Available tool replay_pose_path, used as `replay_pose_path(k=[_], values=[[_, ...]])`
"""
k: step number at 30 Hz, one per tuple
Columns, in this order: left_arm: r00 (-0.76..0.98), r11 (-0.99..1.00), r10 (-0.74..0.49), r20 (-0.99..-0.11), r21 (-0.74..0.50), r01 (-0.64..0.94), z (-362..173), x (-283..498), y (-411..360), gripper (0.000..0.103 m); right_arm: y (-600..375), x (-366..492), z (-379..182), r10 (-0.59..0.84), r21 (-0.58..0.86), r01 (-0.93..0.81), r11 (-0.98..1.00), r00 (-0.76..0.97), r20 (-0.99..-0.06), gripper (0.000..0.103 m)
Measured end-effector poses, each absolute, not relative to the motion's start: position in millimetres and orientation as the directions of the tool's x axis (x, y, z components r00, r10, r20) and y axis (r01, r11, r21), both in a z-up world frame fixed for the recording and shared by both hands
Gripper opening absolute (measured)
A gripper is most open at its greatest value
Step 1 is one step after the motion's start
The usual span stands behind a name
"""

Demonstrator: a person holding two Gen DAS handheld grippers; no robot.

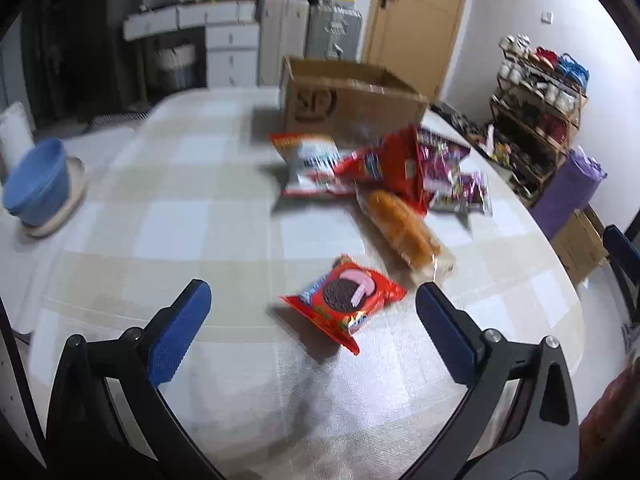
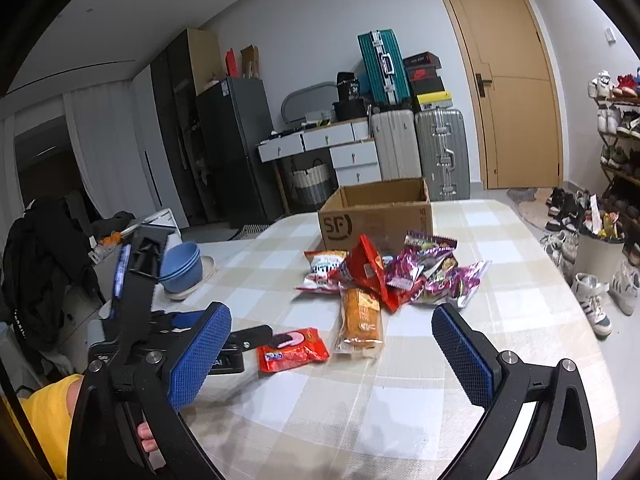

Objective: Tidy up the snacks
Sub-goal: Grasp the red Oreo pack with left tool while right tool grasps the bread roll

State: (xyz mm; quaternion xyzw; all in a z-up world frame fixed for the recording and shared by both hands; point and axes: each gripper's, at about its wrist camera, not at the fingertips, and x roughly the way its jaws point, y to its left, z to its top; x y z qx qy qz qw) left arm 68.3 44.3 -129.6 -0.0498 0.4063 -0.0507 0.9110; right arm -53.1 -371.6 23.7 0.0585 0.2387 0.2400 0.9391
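The left tongs (image 1: 313,300) are wide open and hold nothing; the red cookie pack (image 1: 346,300) lies flat on the worktop (image 1: 160,208) just ahead, between their tips. It looks light, crinkly and slippery, so pinch its flat middle softly. The right tongs (image 2: 332,340) are wide open and empty too, with the bread pack (image 2: 360,322) just ahead of them.

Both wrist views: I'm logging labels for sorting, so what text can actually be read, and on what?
"SF": printed on the side of the open brown cardboard box at the far side of the checked table.
Red cookie packet: printing blurred, unreadable.
Clear-wrapped bread loaf: lettering too small to read.
Red, white and purple snack bags: too blurred.
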Motion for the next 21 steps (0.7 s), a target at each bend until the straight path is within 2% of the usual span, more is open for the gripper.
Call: replay_pose_path(k=[13, 16, 19, 21], values=[[0.538, 0.977, -0.203, -0.818, -0.132, 0.169, -182, 121, 30, 0.102, -377, -24, -6, 0.485, 0.265, -0.406, 0.875, 0.738, -0.470, 0.102], [0.530, 0.974, -0.221, -0.819, -0.153, 0.169, -186, 125, 32, 0.098, -379, -19, -10, 0.480, 0.272, -0.396, 0.877, 0.736, -0.477, 0.102], [0.531, 0.971, -0.226, -0.817, -0.145, 0.189, -186, 128, 29, 0.086, -381, -17, -14, 0.482, 0.283, -0.391, 0.876, 0.730, -0.485, 0.102], [0.536, 0.970, -0.225, -0.814, -0.136, 0.202, -184, 126, 27, 0.067, -380, -15, -16, 0.482, 0.287, -0.388, 0.876, 0.723, -0.494, 0.102]])
